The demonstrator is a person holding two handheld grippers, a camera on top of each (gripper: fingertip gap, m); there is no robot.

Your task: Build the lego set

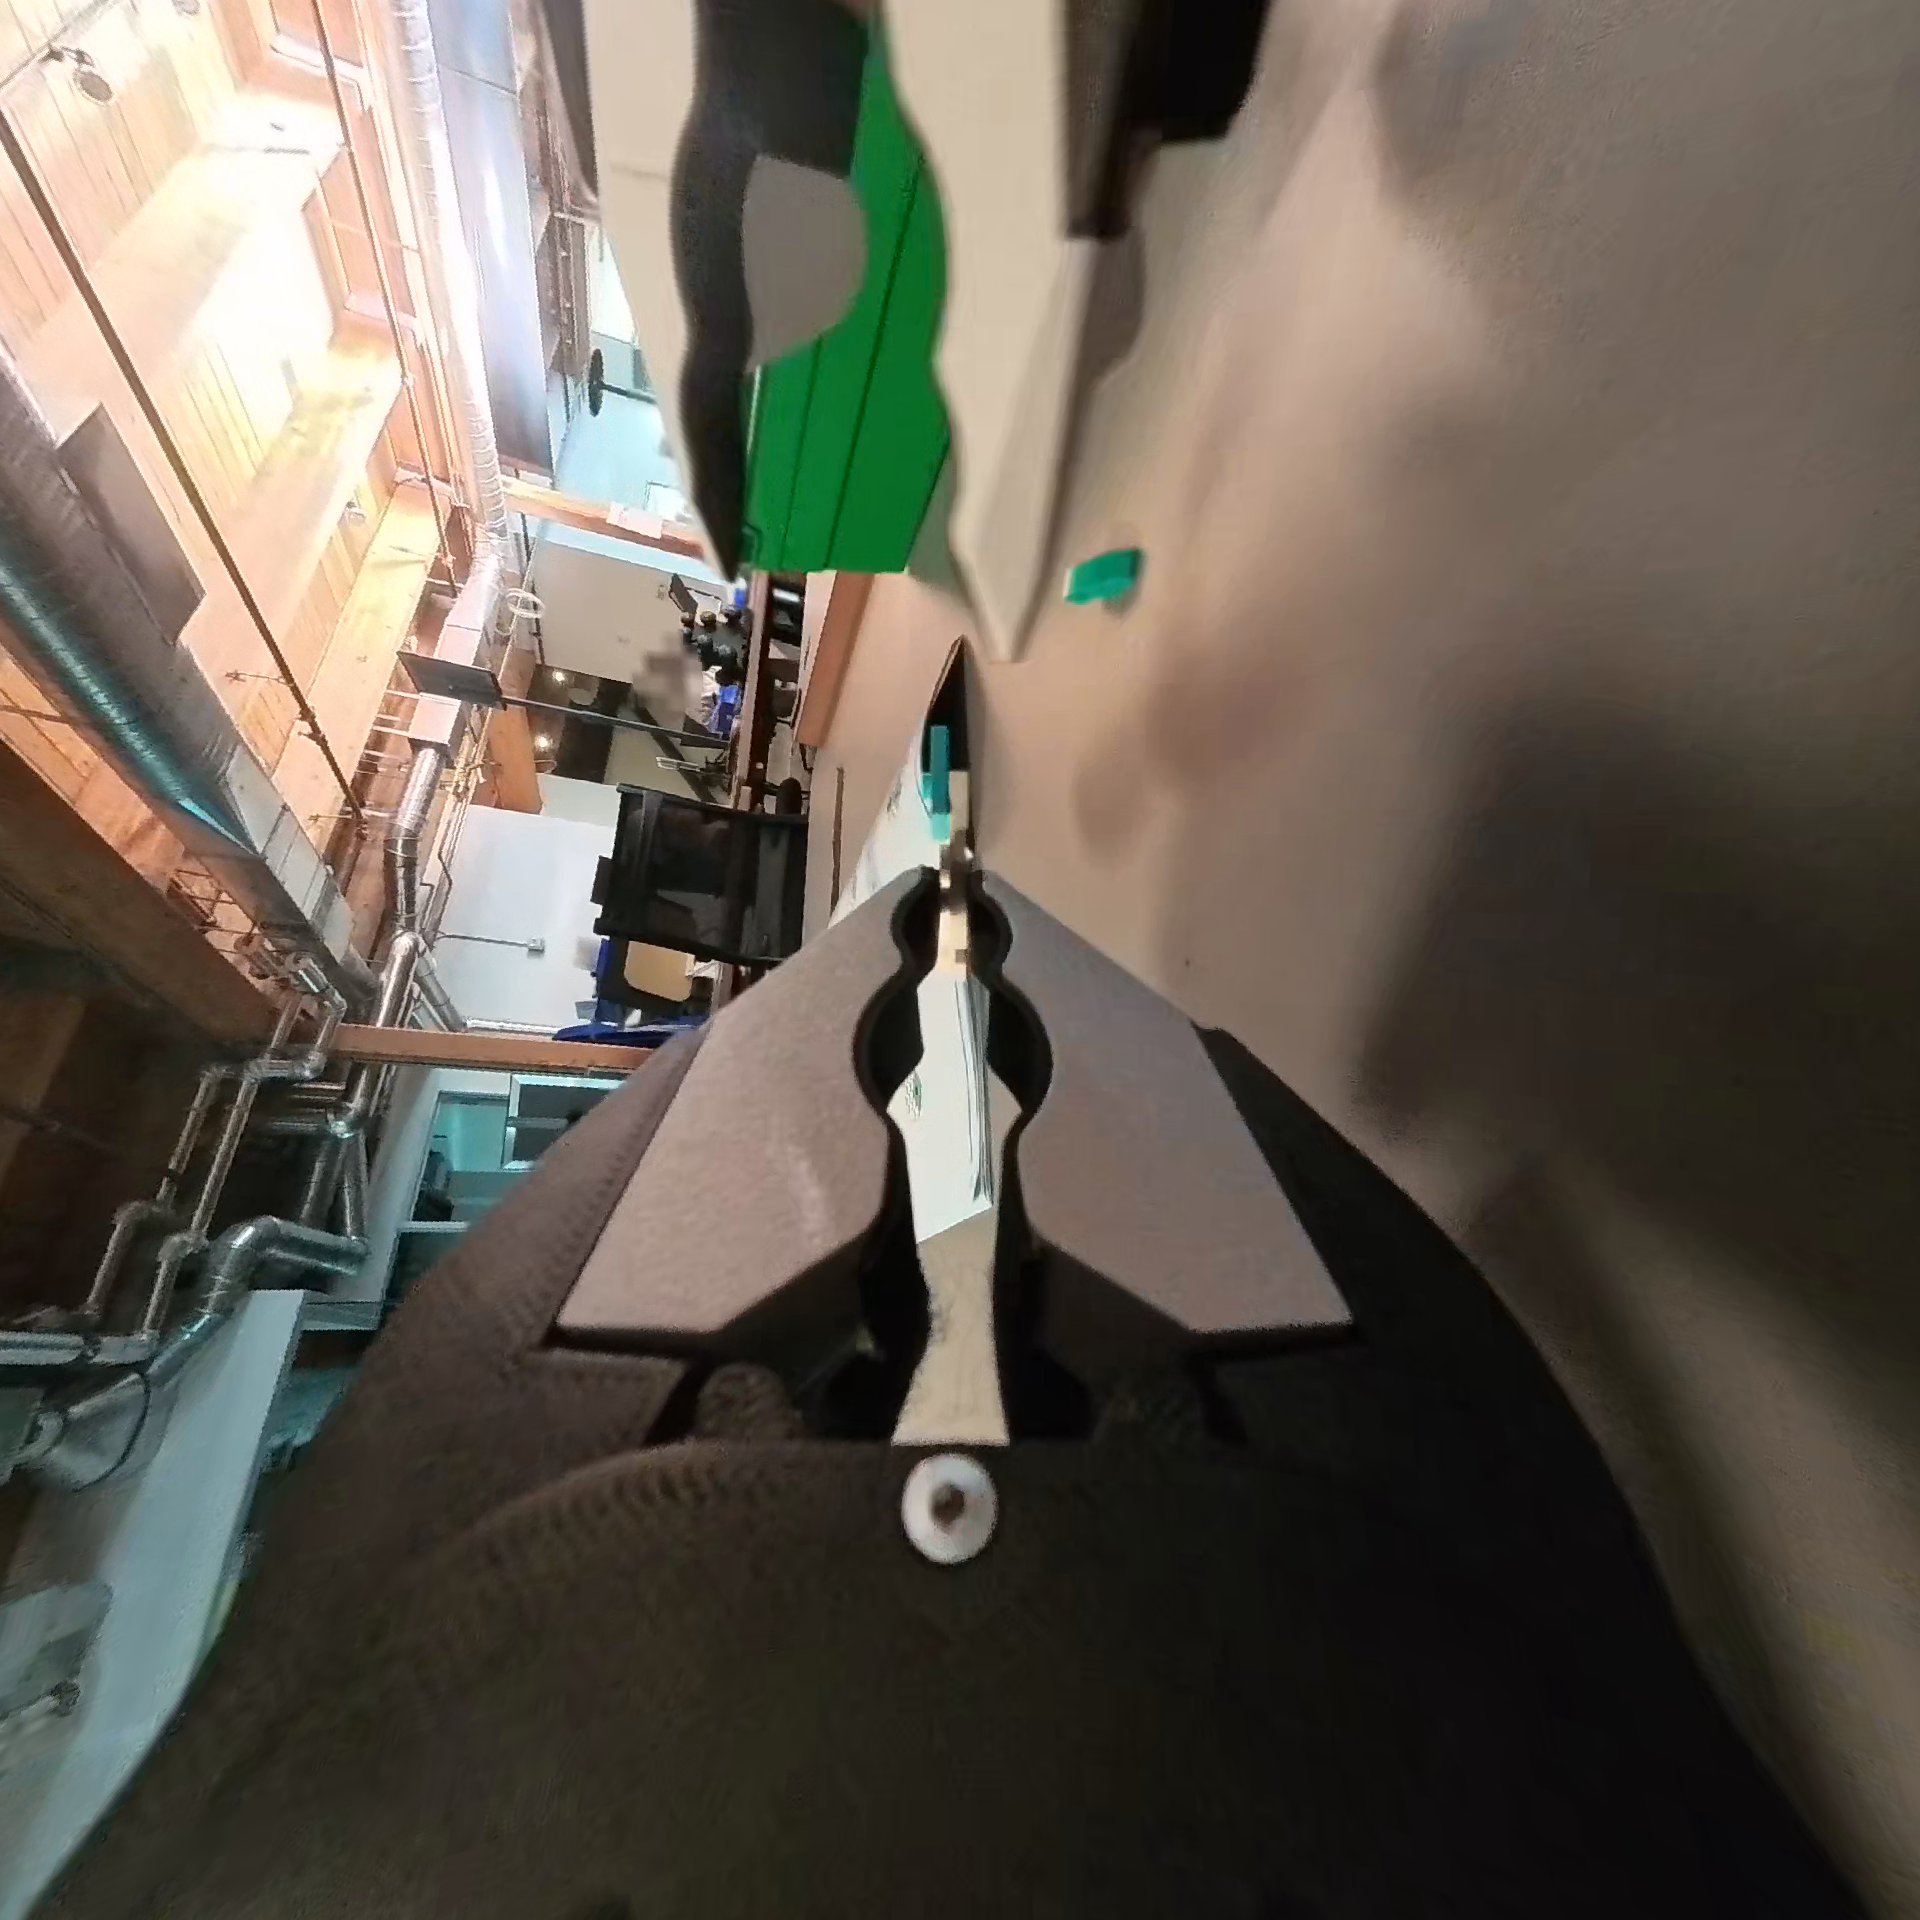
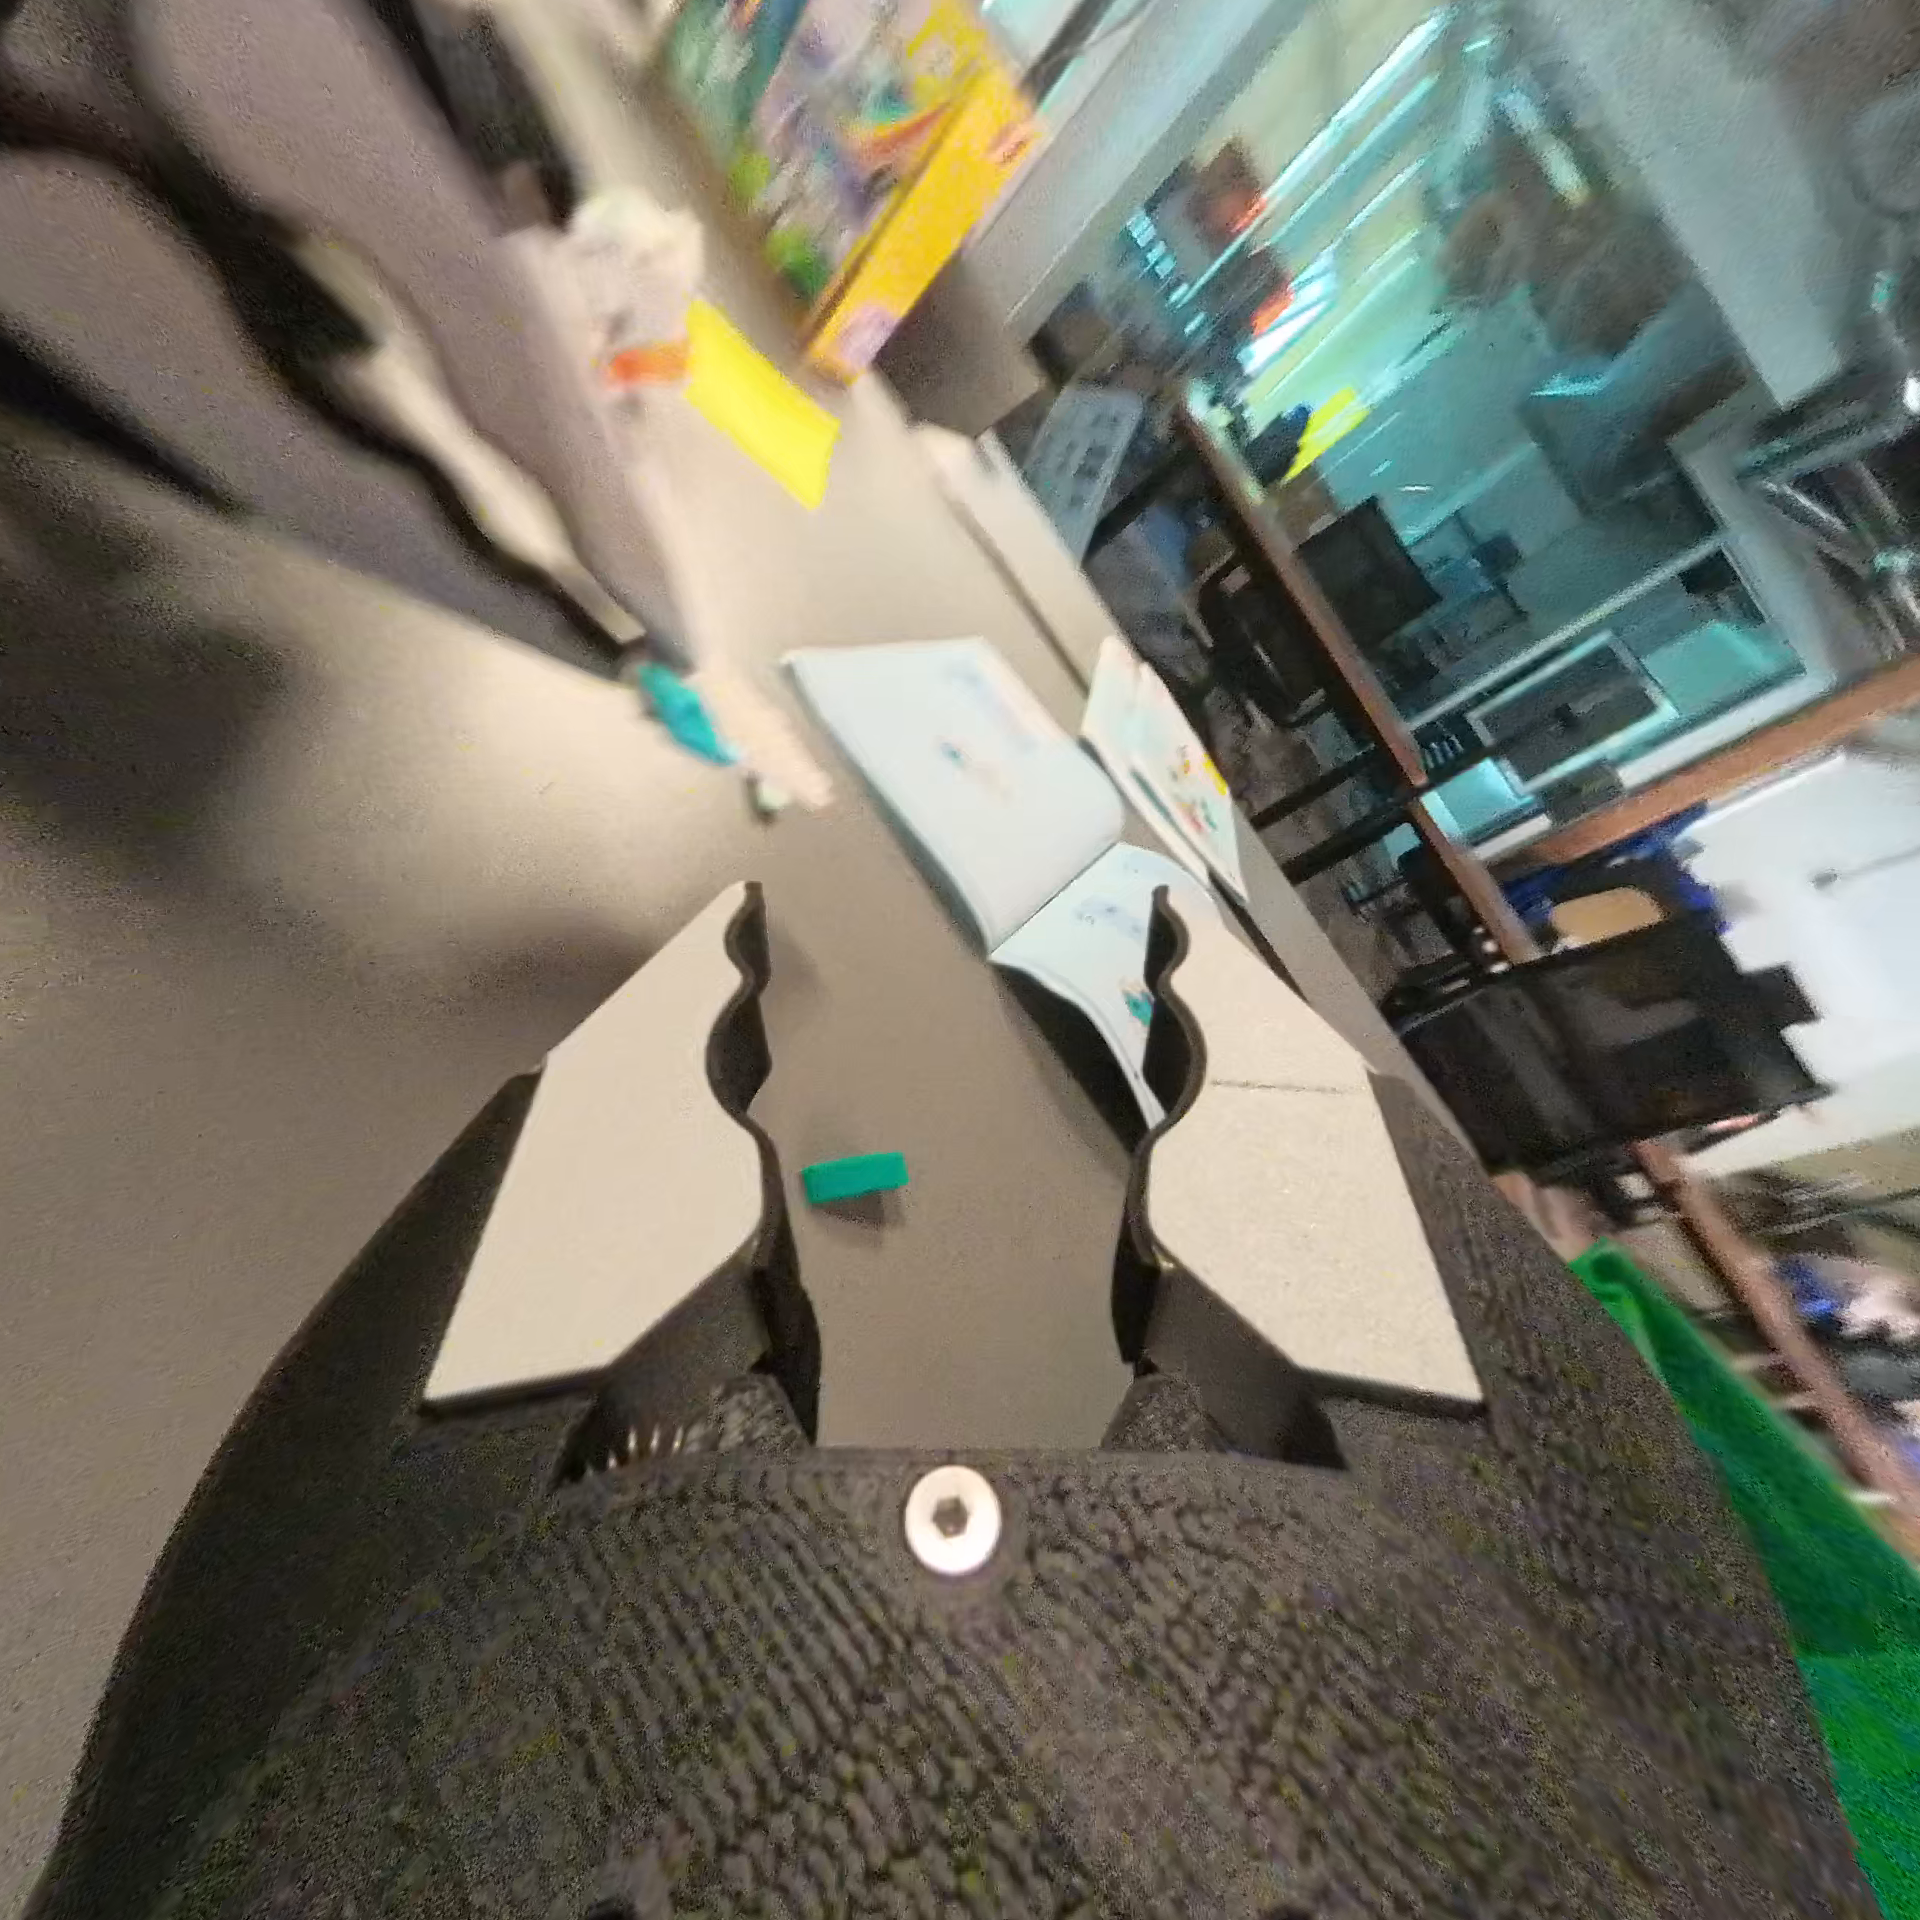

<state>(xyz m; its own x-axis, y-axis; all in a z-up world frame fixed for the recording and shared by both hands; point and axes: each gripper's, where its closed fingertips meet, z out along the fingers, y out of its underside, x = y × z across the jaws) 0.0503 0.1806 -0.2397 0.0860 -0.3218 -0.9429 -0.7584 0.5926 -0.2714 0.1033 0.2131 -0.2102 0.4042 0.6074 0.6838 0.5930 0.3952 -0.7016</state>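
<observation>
The right gripper (image 2: 956,925) is held spread wide above the grey table top (image 2: 312,935), with nothing between its jaws but a small teal-green plastic brick (image 2: 854,1178) lying flat on the surface, nearer the left finger (image 2: 623,1143) than the right. The left gripper (image 1: 951,883) is pinched closed on a thin whitish plate-like piece (image 1: 954,904) with a teal part at its far end (image 1: 940,774); exactly what the piece is cannot be made out.

The step in hand is judged to be the pick-up of the loose brick by the right gripper. It would best be done by centring the jaws so the brick sits midway, lowering until the tips nearly meet the table, and closing across the brick's short sides; since the brick is low and flat, a shallow approach could push it away instead of seizing it.

Open table lies to the left and near side. To the far right, the open white instruction booklets (image 2: 966,769) lie close to the right fingertip, and beyond them the table's edge falls away. A bright green baseplate (image 2: 1766,1507) is seen at the near right. The yellow set box (image 2: 914,208) stands far off.
</observation>
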